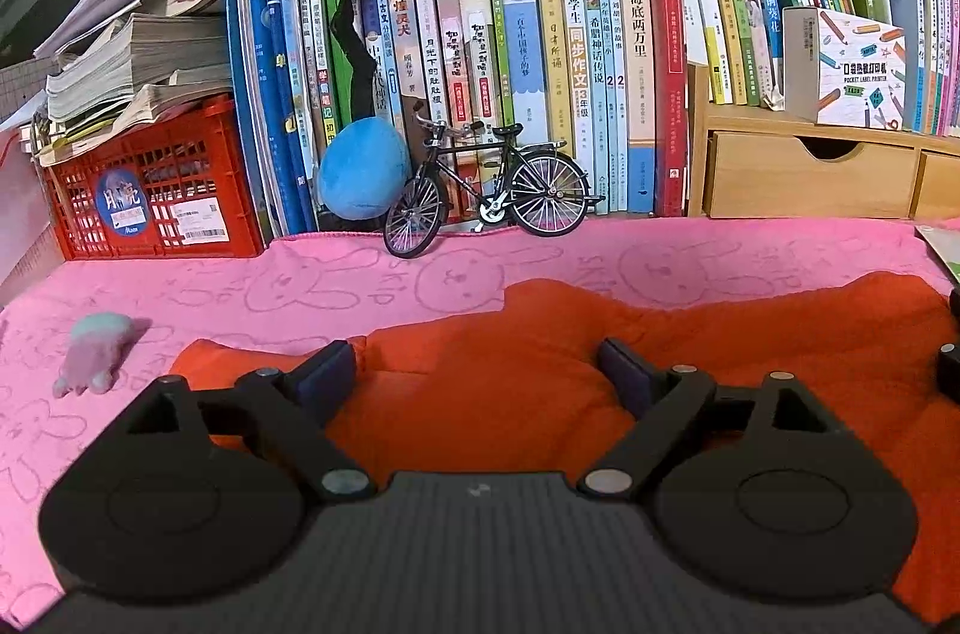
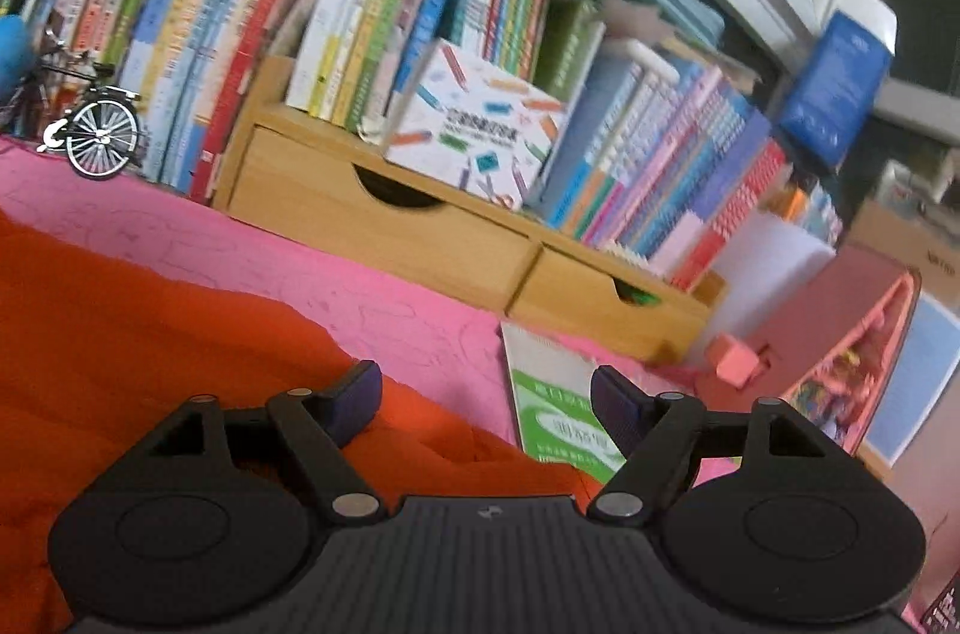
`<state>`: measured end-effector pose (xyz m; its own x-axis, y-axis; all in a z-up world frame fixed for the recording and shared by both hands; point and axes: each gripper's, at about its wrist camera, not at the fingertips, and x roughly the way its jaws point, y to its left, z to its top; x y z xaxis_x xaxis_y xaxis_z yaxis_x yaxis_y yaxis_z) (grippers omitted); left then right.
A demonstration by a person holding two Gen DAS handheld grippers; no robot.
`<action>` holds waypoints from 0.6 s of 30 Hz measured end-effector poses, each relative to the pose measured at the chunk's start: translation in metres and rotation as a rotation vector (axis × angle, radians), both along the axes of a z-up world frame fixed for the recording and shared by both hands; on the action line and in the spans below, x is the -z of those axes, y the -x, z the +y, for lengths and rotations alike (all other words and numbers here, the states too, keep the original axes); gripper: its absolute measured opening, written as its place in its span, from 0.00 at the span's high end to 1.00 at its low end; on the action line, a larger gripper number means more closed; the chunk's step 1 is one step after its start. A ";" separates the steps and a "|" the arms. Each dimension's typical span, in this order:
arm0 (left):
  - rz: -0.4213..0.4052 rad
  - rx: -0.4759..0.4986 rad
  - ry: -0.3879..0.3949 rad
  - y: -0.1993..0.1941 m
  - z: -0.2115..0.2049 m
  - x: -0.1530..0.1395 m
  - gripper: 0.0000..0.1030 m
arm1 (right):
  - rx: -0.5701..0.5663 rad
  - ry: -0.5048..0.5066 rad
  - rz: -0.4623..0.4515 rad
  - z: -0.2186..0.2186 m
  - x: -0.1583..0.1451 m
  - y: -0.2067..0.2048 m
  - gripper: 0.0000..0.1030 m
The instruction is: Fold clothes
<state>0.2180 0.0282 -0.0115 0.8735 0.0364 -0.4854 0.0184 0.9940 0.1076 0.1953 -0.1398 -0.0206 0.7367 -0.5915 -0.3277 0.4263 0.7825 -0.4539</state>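
Both grippers gape over orange garment (image 1: 510,394); only right view shows green booklet (image 2: 558,394).

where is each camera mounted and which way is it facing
Left wrist: on the left gripper, open above the orange garment, facing the bookshelf squarely.
Right wrist: on the right gripper, open at the garment's right edge, tilted toward the wooden drawers.
Shared: garment, pink towel, model bicycle, printer box.
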 end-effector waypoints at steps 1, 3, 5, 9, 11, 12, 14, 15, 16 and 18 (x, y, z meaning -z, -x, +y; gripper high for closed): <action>0.004 0.001 0.001 -0.001 0.000 0.000 0.13 | 0.005 -0.031 0.007 -0.005 0.000 -0.001 0.24; 0.016 0.003 -0.001 -0.002 -0.001 0.001 0.12 | 0.015 -0.092 0.020 -0.015 -0.001 -0.004 0.23; 0.029 0.006 -0.013 -0.004 -0.004 0.002 0.12 | -0.019 -0.138 -0.018 -0.019 -0.007 0.009 0.22; 0.025 0.015 -0.064 -0.001 -0.009 -0.003 0.12 | -0.098 -0.224 -0.109 -0.025 -0.021 0.040 0.18; -0.010 0.018 -0.086 0.016 -0.006 -0.016 0.12 | -0.138 -0.268 -0.155 -0.028 -0.027 0.055 0.19; -0.046 0.020 -0.083 0.029 -0.004 -0.024 0.12 | -0.158 -0.289 -0.178 -0.029 -0.031 0.063 0.19; -0.118 0.024 -0.078 0.055 -0.001 -0.041 0.10 | -0.197 -0.332 -0.223 -0.033 -0.037 0.078 0.17; -0.143 0.028 -0.076 0.067 -0.002 -0.045 0.10 | -0.217 -0.354 -0.246 -0.034 -0.041 0.086 0.14; -0.162 0.030 -0.074 0.078 -0.003 -0.048 0.10 | -0.237 -0.375 -0.269 -0.036 -0.044 0.094 0.14; -0.180 0.034 -0.077 0.091 -0.006 -0.047 0.10 | -0.292 -0.361 -0.235 -0.024 -0.041 0.101 0.14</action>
